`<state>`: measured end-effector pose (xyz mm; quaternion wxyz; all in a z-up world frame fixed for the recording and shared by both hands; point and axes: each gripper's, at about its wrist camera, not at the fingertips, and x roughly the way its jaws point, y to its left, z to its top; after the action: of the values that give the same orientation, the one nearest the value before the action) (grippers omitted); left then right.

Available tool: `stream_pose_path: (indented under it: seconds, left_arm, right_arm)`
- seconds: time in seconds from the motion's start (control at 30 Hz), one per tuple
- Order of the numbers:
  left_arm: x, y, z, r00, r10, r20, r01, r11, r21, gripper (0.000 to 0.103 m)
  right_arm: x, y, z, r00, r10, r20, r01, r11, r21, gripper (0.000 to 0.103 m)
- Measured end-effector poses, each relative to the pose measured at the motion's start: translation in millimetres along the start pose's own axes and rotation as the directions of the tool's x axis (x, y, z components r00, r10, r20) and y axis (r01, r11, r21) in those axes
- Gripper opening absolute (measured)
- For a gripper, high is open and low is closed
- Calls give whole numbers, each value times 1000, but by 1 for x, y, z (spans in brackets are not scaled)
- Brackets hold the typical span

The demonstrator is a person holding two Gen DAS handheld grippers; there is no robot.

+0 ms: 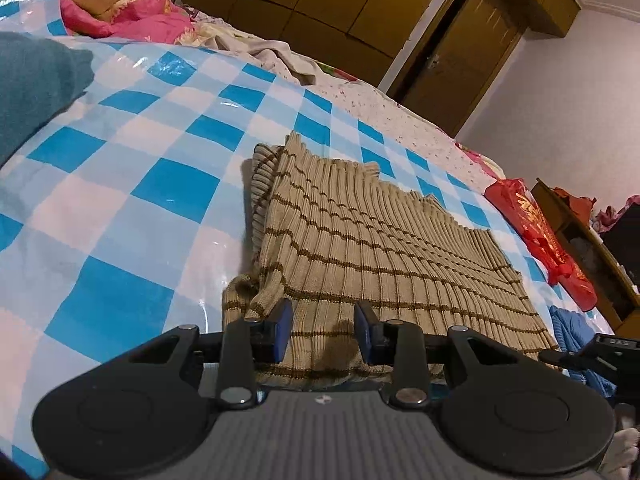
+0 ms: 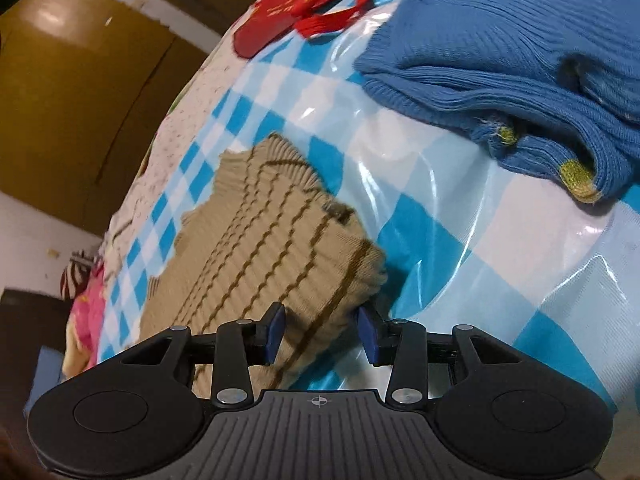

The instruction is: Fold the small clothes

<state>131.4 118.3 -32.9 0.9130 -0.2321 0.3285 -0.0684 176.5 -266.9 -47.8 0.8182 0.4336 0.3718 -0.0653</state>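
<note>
beige striped knit (image 1: 384, 256) flat; left tongs (image 1: 323, 334), right tongs (image 2: 321, 334) parted above its edge.

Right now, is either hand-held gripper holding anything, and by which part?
Nothing is held. The left hand-held gripper and right hand-held gripper are both open, each with its blue pads apart over the near edge of the beige striped sweater.

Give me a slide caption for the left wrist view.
Open left claw poised over the near hem of the striped beige sweater on the blue checked sheet.
</note>
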Motion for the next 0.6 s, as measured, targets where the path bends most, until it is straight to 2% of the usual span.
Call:
stream_pose_path:
  seconds: [0.17,0.23,0.27,0.3,0.4,0.6]
  left_arm:
    - [2,0,-2,1000,1,-5,-1,1000,8,44]
    - [3,-2,-3,1000,11,-8,-11,1000,30,44]
    - [4,-4,-5,1000,18,-9,-18,999,45,44]
    - [4,-5,-6,1000,25,-7,-24,998,60,45]
    - [5,-9,-8,999,40,0,-40,995,96,45]
    - [5,-14,-13,998,67,16,-69,988,135,45]
  right_arm:
    - [9,-6,8,999,20,43,-21,999,42,42]
    - [11,-3,12,998,12,64,-12,1000,5,36]
    - [12,-2,14,998,5,70,-4,1000,-9,26]
    - [13,-1,16,998,1,70,0,1000,-20,19]
    - [12,-2,19,997,17,79,-14,999,-39,13]
    - [10,-12,24,995,51,84,-47,997,-56,11]
